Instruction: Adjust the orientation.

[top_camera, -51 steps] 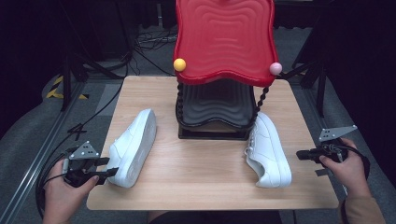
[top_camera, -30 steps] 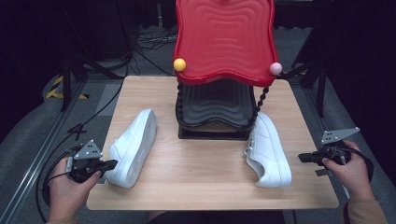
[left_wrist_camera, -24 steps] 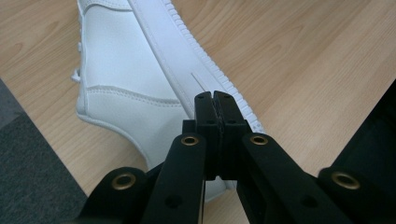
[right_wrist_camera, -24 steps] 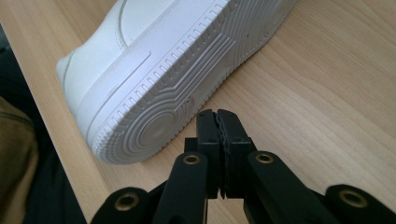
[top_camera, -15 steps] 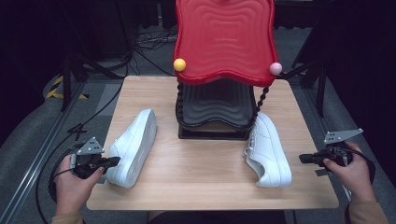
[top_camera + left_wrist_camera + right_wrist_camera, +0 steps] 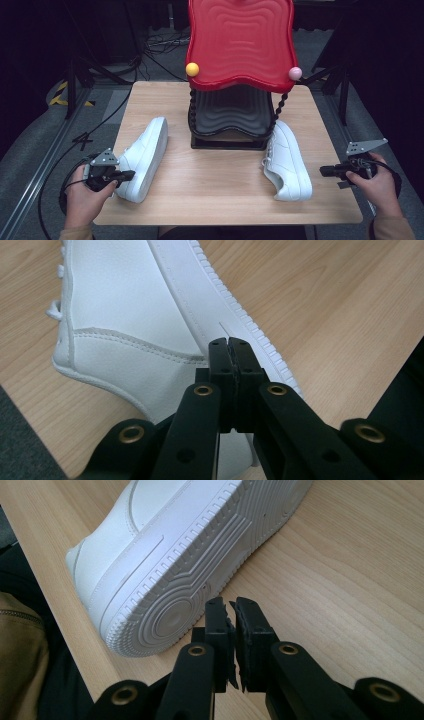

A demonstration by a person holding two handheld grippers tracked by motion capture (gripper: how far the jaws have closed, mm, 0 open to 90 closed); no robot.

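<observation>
At about seven o'clock on the counter (image 6: 220, 200), the left claw (image 6: 131, 174) is clamped shut on nothing, tips touching the left shoe (image 6: 146, 159). At four o'clock the right claw (image 6: 323, 171), empty, has just been opening to a slit short of the right shoe (image 6: 287, 161), tipped on its side. Both look poised to grasp; each needs wider jaws before lifting toward the red rack (image 6: 240, 42) at twelve.
</observation>
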